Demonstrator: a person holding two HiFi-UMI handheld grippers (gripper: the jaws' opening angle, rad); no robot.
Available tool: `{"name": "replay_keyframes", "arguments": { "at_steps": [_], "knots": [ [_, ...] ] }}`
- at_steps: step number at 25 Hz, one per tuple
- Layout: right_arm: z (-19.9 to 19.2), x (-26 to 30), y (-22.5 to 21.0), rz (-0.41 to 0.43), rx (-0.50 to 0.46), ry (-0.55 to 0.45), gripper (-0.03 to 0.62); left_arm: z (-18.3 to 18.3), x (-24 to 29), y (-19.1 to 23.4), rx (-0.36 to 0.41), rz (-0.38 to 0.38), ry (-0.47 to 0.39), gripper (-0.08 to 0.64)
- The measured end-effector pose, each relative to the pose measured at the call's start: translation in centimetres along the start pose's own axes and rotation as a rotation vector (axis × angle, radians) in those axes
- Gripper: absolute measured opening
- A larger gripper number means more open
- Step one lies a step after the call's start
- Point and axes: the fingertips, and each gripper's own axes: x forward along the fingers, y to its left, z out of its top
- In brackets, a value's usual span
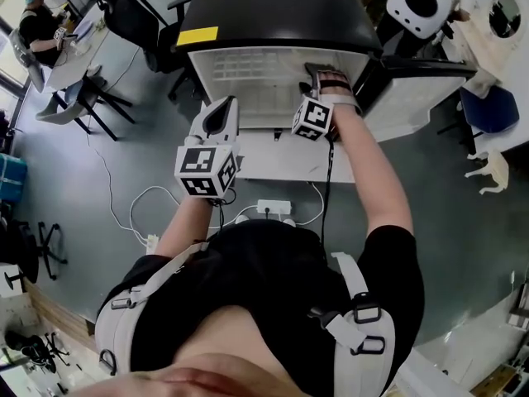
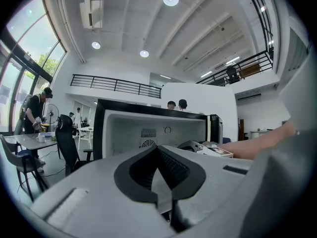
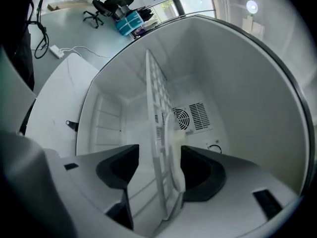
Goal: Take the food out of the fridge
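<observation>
Left gripper (image 2: 158, 155) is closed and empty; right gripper (image 3: 159, 152), jaws wide apart, straddles the shelf (image 3: 156, 93) inside the fridge (image 3: 237, 83) and a pale flat item (image 3: 177, 155) on it.

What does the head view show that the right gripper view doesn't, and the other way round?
Only the head view: the person's arms, the left gripper held outside the fridge, and the fridge's black top with its yellow label.
Only the right gripper view: a round fan vent on the back wall, and a pale flat piece against the shelf, between the open jaws of the right gripper.
Both: the fridge's white inside and its wire shelf.
</observation>
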Motion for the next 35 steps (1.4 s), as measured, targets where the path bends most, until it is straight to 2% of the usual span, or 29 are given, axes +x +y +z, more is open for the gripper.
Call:
{"name": "replay_keyframes", "arguments": {
  "at_steps": [5,8,16,19,30,35],
  "knots": [
    [-1.2,1.2,0.7,0.032,-0.058,0.079,0.241,-0.3,-0.3,0.5,0.002,-0.004,0.005,0.002],
    [-1.1,0.7,0.8,0.024,-0.064,0.074,0.234,-0.4,-0.4,0.6,0.005,-0.011,0.008,0.003],
    [0.1,-2.1,0.0,-0.057,-0.034,-0.006,0.066,-0.4,0.1,-0.3,0.014,-0.046,0.013,0.002],
    [0.5,-3.2,-0.2,-0.096,-0.041,-0.029,0.035,-0.3,0.3,-1.0,0.023,-0.062,0.01,0.002],
    [1.0,-7.8,1.2,-0.116,-0.058,-0.13,0.028,-0.6,1.2,-3.7,0.019,-0.134,0.013,0.003],
    [0.8,-10.9,1.5,-0.128,-0.096,-0.159,0.028,-0.5,1.5,-4.9,0.024,-0.166,0.011,0.003]
  ]
}}
